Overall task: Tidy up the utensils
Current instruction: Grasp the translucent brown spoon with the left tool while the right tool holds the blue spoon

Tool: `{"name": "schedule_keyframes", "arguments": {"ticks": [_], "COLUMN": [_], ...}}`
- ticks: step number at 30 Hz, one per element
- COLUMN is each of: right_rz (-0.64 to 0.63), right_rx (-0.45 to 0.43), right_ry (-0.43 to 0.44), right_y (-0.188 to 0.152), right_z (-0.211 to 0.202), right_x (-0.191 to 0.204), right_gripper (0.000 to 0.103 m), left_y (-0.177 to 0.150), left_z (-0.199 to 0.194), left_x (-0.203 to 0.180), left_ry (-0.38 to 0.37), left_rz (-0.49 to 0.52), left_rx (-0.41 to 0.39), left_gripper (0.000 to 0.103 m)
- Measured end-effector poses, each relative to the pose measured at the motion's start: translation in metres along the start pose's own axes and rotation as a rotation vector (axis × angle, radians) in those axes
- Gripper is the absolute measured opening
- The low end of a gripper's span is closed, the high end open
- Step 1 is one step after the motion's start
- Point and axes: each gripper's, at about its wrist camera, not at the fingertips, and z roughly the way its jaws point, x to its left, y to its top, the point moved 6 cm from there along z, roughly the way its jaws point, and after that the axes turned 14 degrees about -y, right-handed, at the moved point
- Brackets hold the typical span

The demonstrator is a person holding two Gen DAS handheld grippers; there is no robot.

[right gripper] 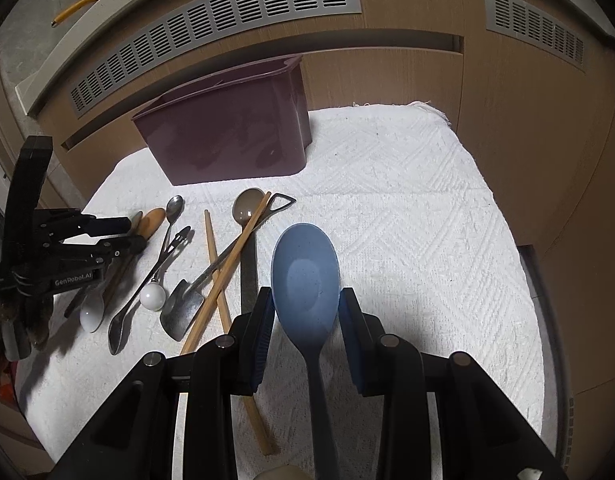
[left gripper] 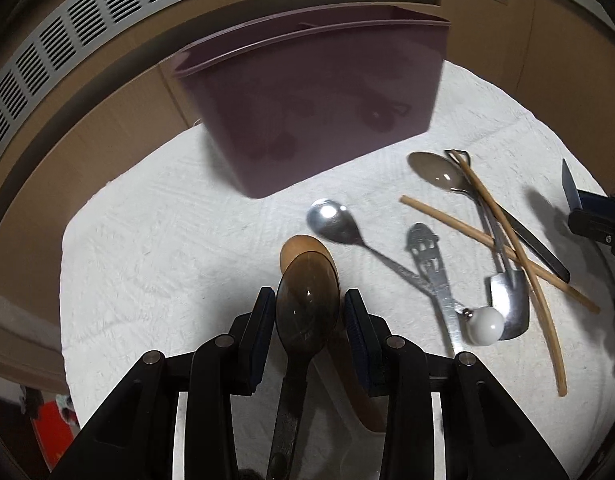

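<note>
A dark purple utensil bin (left gripper: 307, 104) stands at the back of a white towel (left gripper: 155, 264); it also shows in the right wrist view (right gripper: 231, 136). My left gripper (left gripper: 309, 316) has its jaws on either side of a translucent brown spoon (left gripper: 307, 304) that lies over a wooden spoon (left gripper: 303, 246). My right gripper (right gripper: 306, 312) has its jaws on either side of a blue spoon (right gripper: 305, 280). Whether either gripper pinches its spoon I cannot tell. The left gripper also shows in the right wrist view (right gripper: 103, 236).
Loose utensils lie on the towel: a steel spoon (left gripper: 331, 220), a brown spoon (left gripper: 435, 170), wooden chopsticks (left gripper: 503, 240), a slotted steel tool with a white ball (left gripper: 483, 324), a small steel spade (right gripper: 183, 312). Wooden cabinet doors with vent grilles (right gripper: 211, 28) stand behind.
</note>
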Motion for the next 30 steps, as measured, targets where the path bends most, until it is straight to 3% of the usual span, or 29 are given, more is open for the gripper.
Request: {"name": "schedule_keyframes", "arguments": {"ticks": [8, 13, 22, 30], "right_rz": [0.0, 0.002, 0.003, -0.016], "right_rx": [0.008, 0.004, 0.02, -0.002], "right_ry": [0.01, 0.009, 0.01, -0.001], "right_y": [-0.002, -0.002, -0.004, -0.002], "right_z": [0.003, 0.001, 0.006, 0.0], "right_x": [0.003, 0.003, 0.004, 0.01], "right_gripper": [0.031, 0.031, 0.031, 0.031], "left_y": [-0.007, -0.005, -0.013, -0.017], "left_z": [0.0, -0.009, -0.005, -0.014], "left_x": [0.007, 0.02, 0.037, 0.052], "left_ry": [-0.031, -0.067, -0.075, -0.118], "left_rz": [-0.025, -0.095, -0.179, -0.344], "left_rx": [-0.008, -0.044, -0.028, -0.057], "left_gripper": [0.037, 0.037, 0.037, 0.034]}}
